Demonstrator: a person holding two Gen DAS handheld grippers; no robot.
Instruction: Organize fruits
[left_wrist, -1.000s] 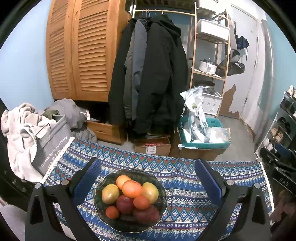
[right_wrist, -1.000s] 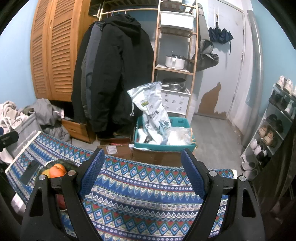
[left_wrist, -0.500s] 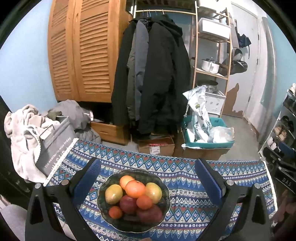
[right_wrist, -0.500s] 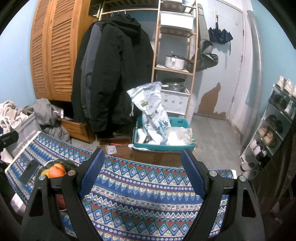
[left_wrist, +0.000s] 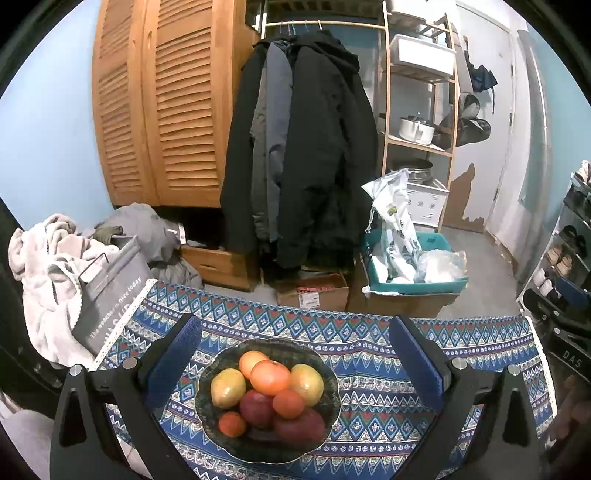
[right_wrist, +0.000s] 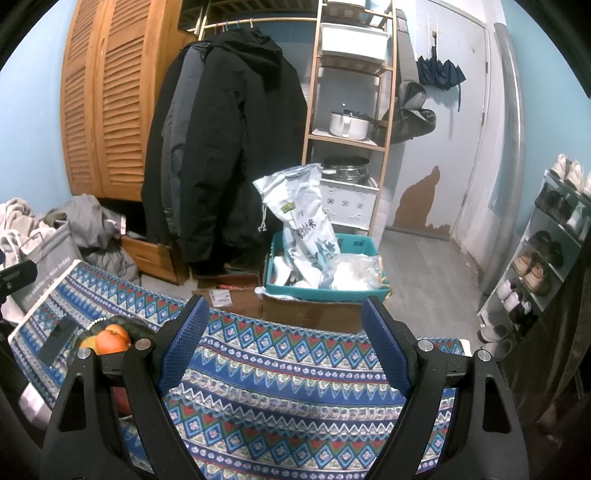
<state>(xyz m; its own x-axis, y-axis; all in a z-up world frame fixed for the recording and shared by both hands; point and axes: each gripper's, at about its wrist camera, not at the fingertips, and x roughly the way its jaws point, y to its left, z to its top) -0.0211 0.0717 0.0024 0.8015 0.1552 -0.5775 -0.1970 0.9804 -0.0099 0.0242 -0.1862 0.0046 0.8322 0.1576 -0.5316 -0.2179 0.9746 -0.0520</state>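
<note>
In the left wrist view, the left gripper (left_wrist: 293, 356) sits at the bottom of the frame with its blue-padded fingers (left_wrist: 175, 360) spread wide and nothing held between them. A dark bowl (left_wrist: 328, 384) lies in the lower centre, framed by the two fingers and resting on a blue patterned tablecloth (left_wrist: 373, 373). Piled in it are the fruits (left_wrist: 269, 397): orange ones on top and at the lower left, yellow-green ones at the sides, dark red ones toward the near rim. In the right wrist view, the right gripper (right_wrist: 282, 347) is likewise wide open and empty over bare tablecloth, with the bowl and its fruits at the lower left edge, partly hidden behind the gripper's left finger. Black coats (left_wrist: 299, 147) hang in the upper centre.
</note>
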